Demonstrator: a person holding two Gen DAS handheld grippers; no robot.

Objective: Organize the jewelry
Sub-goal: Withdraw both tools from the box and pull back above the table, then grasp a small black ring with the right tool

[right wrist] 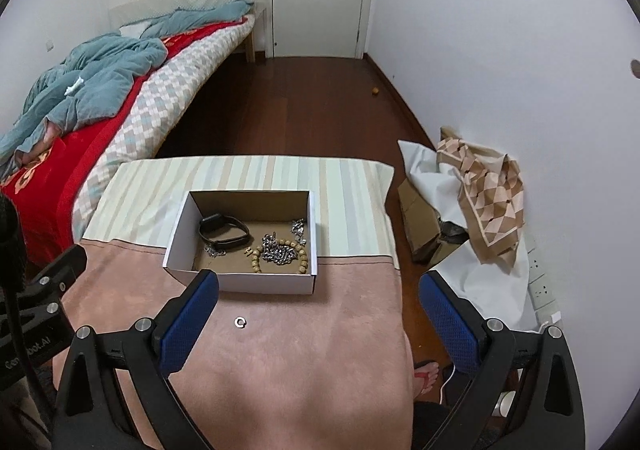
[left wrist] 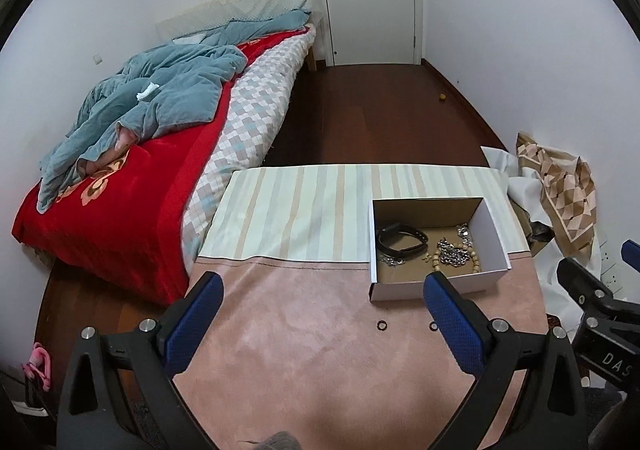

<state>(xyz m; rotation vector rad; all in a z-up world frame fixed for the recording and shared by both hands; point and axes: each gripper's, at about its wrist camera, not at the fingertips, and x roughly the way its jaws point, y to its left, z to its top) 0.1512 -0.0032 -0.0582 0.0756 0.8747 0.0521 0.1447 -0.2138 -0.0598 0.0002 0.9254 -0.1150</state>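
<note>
A white cardboard box (left wrist: 496, 228) (right wrist: 240, 284) sits on the cloth-covered table. Inside lie a black watch band (left wrist: 402, 240) (right wrist: 222, 232), a silver chain (left wrist: 454, 252) (right wrist: 278, 250) and a wooden bead bracelet (left wrist: 474, 260) (right wrist: 302, 260). Two small rings lie on the pink cloth in front of the box in the left wrist view, one at the left (left wrist: 381, 324) and one at the right (left wrist: 433, 326). The right wrist view shows one silver ring (right wrist: 239, 322). My left gripper (left wrist: 324, 286) is open and empty above the pink cloth. My right gripper (right wrist: 320, 286) is open and empty, near the table's right edge.
The table has a pink cloth (left wrist: 320, 350) (right wrist: 280, 350) in front and a striped cloth (left wrist: 300, 210) (right wrist: 352, 186) behind. A bed (left wrist: 120, 190) stands at the left. Cloths and a cardboard piece (right wrist: 480, 202) lie on the floor at the right. A foot in a red sandal (right wrist: 426, 372) is below the table's edge.
</note>
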